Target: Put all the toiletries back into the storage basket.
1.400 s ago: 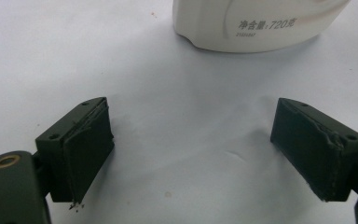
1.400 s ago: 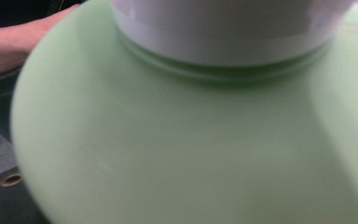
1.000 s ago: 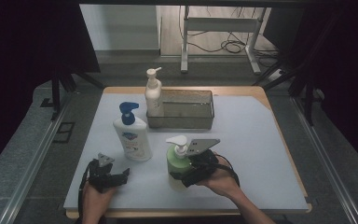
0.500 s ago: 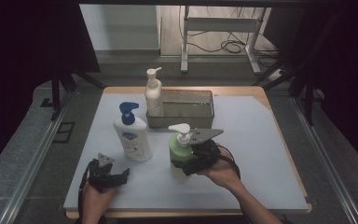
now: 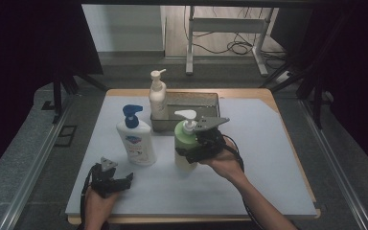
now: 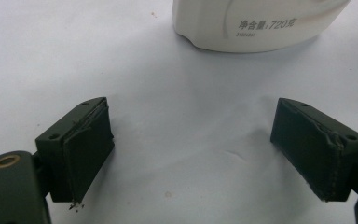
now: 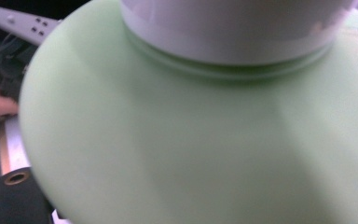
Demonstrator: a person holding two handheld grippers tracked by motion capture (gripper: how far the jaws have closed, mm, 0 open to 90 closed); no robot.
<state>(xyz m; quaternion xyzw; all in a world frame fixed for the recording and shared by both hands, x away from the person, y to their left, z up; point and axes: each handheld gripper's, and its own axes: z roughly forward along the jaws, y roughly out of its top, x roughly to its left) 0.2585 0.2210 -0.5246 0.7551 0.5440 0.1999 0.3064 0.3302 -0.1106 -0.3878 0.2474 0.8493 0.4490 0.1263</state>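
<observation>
Right tool (image 5: 194, 152) is clamped on the green pump bottle (image 5: 185, 139). Against the frame a second back, the bottle has left its spot near the counter's (image 5: 268, 163) front and now sits closer to the grey tray (image 5: 210, 99), apparently lifted; I cannot confirm a gap beneath it. In the right gripper view the green shoulder (image 7: 177, 140) crowds the lens, so the grip is deep. I judge the carry to the tray underway. Left tool (image 6: 193, 154) rests on the counter, jaws spread wide and empty, just short of the white blue-pump bottle (image 5: 134, 139).
</observation>
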